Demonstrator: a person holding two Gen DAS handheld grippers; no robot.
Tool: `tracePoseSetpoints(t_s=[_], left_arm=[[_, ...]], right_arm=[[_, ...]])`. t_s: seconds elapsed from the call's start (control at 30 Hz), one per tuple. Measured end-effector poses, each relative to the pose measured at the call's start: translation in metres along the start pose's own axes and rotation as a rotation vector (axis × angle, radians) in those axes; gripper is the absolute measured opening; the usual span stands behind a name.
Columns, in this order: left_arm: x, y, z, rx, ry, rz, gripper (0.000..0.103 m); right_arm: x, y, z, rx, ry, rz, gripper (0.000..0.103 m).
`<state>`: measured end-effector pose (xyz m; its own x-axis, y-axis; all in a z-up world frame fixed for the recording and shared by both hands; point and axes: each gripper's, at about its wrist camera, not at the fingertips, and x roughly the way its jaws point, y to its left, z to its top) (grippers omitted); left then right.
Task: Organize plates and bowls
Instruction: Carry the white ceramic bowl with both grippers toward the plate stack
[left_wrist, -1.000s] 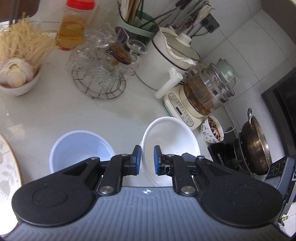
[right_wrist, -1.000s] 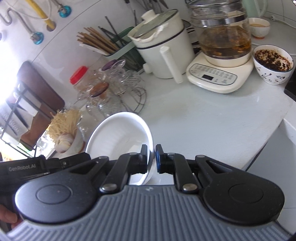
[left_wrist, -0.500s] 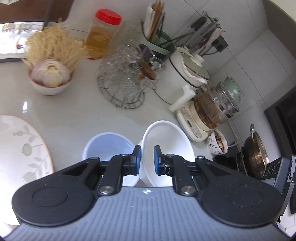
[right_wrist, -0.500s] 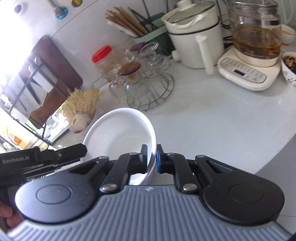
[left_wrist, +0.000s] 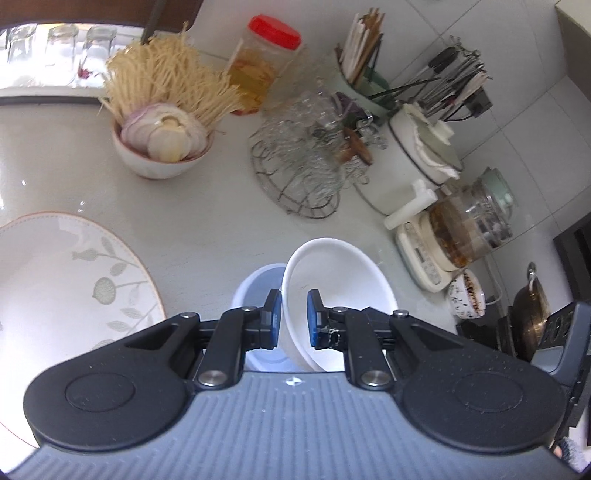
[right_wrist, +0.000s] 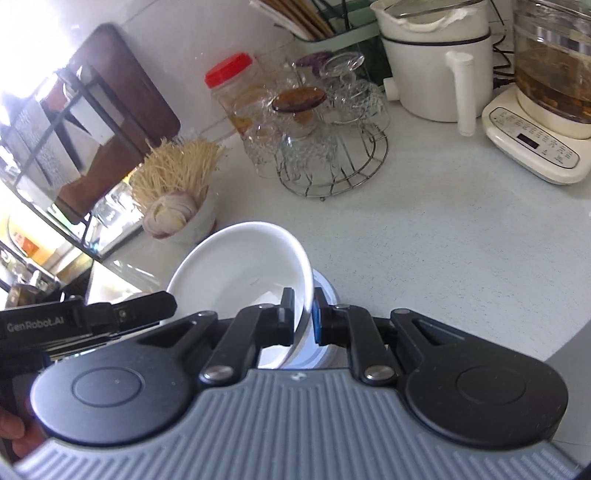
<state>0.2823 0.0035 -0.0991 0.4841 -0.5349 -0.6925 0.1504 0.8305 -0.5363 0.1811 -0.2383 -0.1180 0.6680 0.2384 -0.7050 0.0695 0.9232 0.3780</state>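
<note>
Two grippers share one white bowl (left_wrist: 340, 295), each pinching an opposite side of its rim. On the left gripper (left_wrist: 293, 317) the blue-padded fingers (left_wrist: 274, 314) sit one inside and one outside the bowl's wall, clamped on it; the right gripper (right_wrist: 303, 314) grips the far rim the same way. The bowl is tilted and hangs partly over a pale blue bowl (left_wrist: 258, 288) that sits on the countertop (left_wrist: 207, 221), though I can't make out whether the two touch. A large leaf-patterned plate (left_wrist: 66, 280) lies flat well off to the left. Further back stand a bowl of onion and enoki mushrooms (left_wrist: 162, 136), a wire rack of upturned glasses (left_wrist: 299, 173), a red-lidded jar (left_wrist: 258, 66) (something yellowish inside) and a glass kettle (left_wrist: 465, 232) on its cream base.
</note>
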Motion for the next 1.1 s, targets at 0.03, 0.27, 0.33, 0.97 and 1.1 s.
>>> tracePoseSetpoints(t_s=[0.03,0.27,0.33,0.97,1.1], left_arm=[[0.003,0.003,-0.001,-0.005,0.004,0.002,0.017],[0.013,0.016,-0.004,-0.027,0.018,0.044,0.017],[0.014,0.019,-0.004,-0.035,0.02,0.048,0.017],[0.021,0.019,-0.005,0.026,0.053,0.083,0.042],[0.025,0.022,-0.005,0.023,0.059,0.095,0.043]], right_arm=[[0.004,0.002,0.0,-0.012,0.005,-0.004,0.013],[0.024,0.006,-0.001,-0.043,0.056,-0.018,0.013],[0.027,0.006,-0.001,-0.045,0.062,-0.018,0.013],[0.018,0.003,0.007,-0.024,0.004,0.026,0.059],[0.023,-0.004,0.01,0.011,0.003,0.028,0.061]])
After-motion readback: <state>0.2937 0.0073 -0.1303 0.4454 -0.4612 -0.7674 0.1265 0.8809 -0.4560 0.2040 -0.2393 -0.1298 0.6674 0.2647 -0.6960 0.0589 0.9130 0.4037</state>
